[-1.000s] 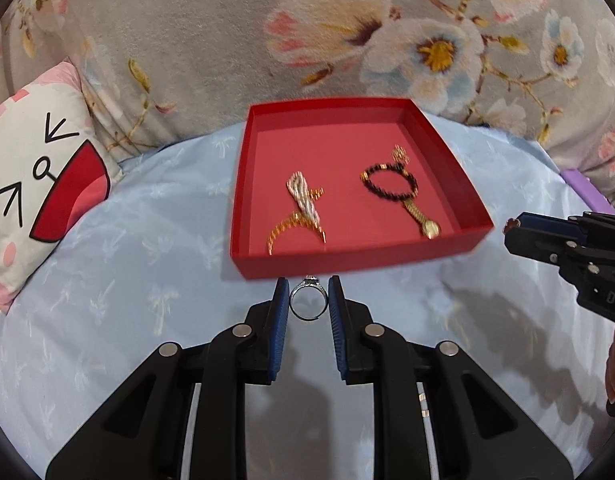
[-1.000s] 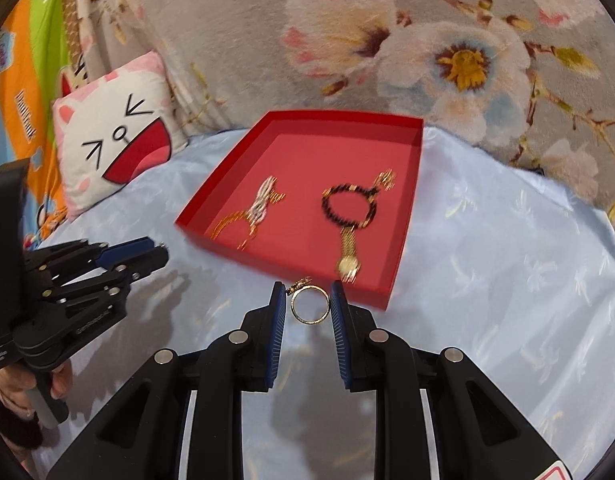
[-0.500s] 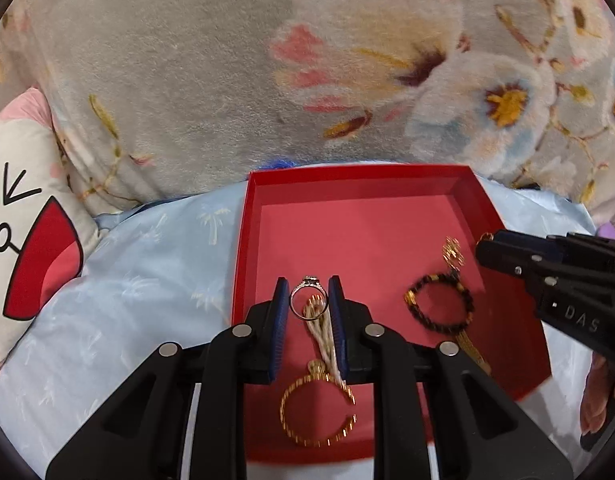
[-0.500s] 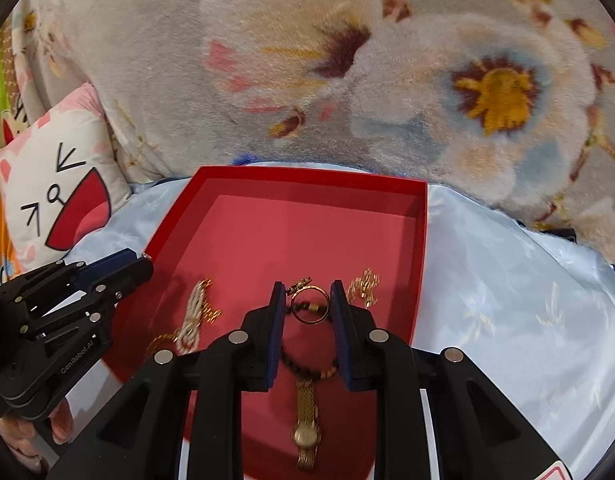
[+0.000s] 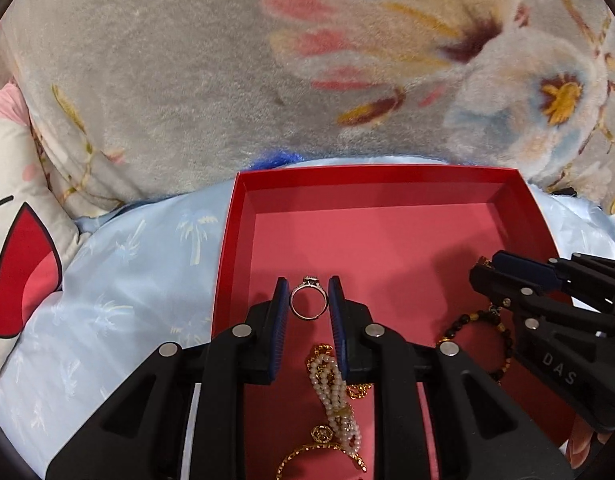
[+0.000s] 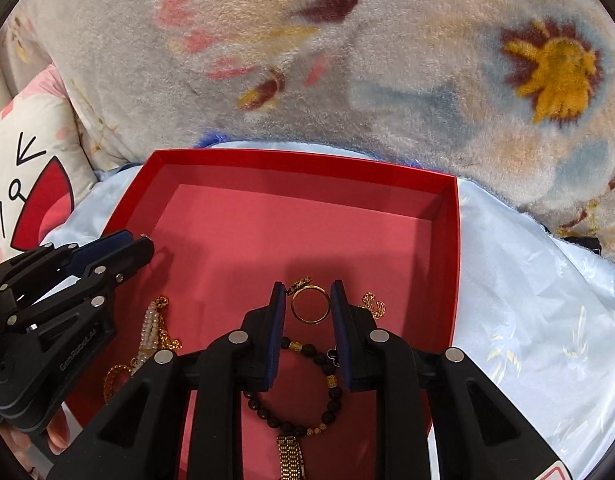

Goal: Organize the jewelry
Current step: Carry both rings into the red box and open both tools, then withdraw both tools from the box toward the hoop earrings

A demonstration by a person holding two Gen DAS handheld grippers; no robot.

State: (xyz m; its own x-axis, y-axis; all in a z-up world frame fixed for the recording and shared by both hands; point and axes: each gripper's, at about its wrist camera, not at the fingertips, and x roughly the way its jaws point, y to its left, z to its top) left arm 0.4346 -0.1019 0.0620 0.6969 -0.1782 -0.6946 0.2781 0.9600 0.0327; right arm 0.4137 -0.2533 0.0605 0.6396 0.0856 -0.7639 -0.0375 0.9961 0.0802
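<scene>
Both grippers have moved from the near edge to over the red tray (image 5: 387, 172): left gripper (image 5: 308, 308) pinches a silver ring (image 5: 308, 303), right gripper (image 6: 308, 307) a gold ring (image 6: 310, 306).

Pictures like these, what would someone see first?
Probably the red tray on the pale blue cloth, bright against the flowery blanket behind. Next, the two rings held over it: a silver ring in the left gripper and a gold ring in the right gripper.

Silver ring (image 5: 308, 303) and gold ring (image 6: 310, 305) held upright above red tray (image 5: 387, 172).
</scene>
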